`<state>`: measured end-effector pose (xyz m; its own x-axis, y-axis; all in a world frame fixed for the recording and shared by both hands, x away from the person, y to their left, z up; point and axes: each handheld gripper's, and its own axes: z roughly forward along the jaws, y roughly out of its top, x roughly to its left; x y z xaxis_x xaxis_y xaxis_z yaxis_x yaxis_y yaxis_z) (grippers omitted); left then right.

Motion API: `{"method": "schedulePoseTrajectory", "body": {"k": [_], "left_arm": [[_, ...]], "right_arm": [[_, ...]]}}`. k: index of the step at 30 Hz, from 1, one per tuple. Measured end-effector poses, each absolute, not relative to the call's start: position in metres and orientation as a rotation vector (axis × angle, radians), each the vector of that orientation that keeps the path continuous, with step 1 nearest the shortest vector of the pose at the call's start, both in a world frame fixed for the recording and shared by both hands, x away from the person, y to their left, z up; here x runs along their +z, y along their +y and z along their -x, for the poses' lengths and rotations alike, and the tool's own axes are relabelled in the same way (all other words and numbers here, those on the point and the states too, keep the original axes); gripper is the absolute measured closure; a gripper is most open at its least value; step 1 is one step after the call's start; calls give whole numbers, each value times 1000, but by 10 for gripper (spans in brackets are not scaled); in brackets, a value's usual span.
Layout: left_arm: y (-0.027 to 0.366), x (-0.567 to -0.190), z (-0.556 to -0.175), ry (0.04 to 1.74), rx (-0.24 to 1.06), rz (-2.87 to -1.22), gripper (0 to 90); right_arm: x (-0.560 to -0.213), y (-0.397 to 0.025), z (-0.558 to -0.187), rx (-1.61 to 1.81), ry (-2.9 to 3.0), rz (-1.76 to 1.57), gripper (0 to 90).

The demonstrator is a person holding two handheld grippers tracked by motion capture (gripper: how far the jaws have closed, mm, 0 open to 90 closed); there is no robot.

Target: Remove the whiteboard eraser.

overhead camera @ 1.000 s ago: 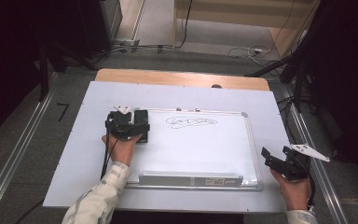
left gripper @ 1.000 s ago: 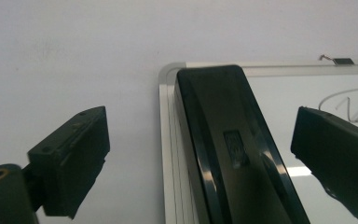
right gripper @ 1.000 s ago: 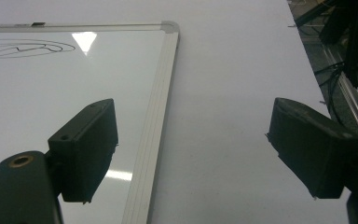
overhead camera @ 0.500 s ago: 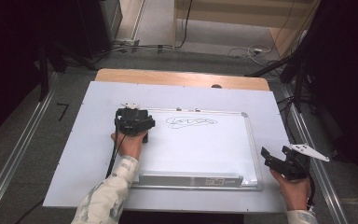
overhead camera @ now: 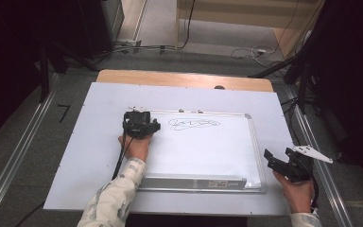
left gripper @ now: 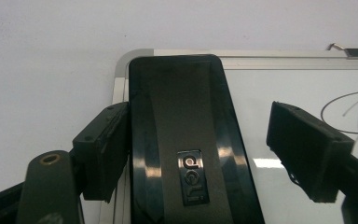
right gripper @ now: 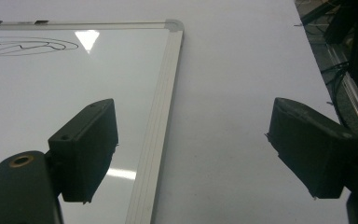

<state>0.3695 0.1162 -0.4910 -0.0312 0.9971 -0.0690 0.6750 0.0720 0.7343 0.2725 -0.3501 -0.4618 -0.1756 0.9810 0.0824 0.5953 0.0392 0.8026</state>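
Observation:
A whiteboard (overhead camera: 203,151) lies flat on the white tabletop, with a black scribble (overhead camera: 194,124) near its top edge. A glossy black eraser (left gripper: 182,140) lies at the board's top left corner. My left gripper (overhead camera: 139,122) hangs over it and is open. In the left gripper view this gripper (left gripper: 196,116) straddles the eraser: the left jaw touches its side and the right jaw stands well apart. My right gripper (overhead camera: 275,163) is open with nothing between its jaws, beside the board's lower right corner. In its own view the right gripper (right gripper: 193,112) spans the board's aluminium frame (right gripper: 161,107).
The white table sheet (overhead camera: 75,142) has bare margins left and right of the board. A wooden strip (overhead camera: 179,79) runs along the far edge. The board's pen tray (overhead camera: 194,182) faces the person. Metal rails and cables lie on the floor on both sides.
My left gripper has slid right, from beside the eraser to over it, with its jaws now either side of it. The right gripper has barely moved.

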Motion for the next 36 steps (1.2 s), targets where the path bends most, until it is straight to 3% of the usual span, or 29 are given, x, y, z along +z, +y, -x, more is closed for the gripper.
{"method": "schedulePoseTrajectory", "body": {"k": [5,6,8,12,21,28,33,35,36], "left_arm": [[117,-498,-373,1766,754,-1706,289],[117,-497,-374,1762,756,-1696,352],[118,-496,-374,1758,756,-1686,392],[118,-497,-374,1746,760,-1698,383],[118,-500,-378,1749,751,-1671,275],[113,-501,-378,1714,735,-1739,116],[112,-501,-378,1724,755,-1741,136],[113,-501,-378,1733,770,-1721,236],[114,-501,-378,1735,779,-1718,236]], "right_arm": [[-462,-350,-272,1001,1820,-1582,145],[-462,-350,-273,998,1822,-1586,146],[-463,-350,-273,993,1822,-1592,146],[-463,-349,-274,993,1824,-1583,146],[-464,-349,-274,991,1823,-1584,146],[-464,-348,-274,988,1828,-1586,146],[-465,-348,-274,987,1830,-1585,146],[-465,-348,-274,986,1830,-1587,146],[-465,-348,-274,986,1830,-1587,146]]}}
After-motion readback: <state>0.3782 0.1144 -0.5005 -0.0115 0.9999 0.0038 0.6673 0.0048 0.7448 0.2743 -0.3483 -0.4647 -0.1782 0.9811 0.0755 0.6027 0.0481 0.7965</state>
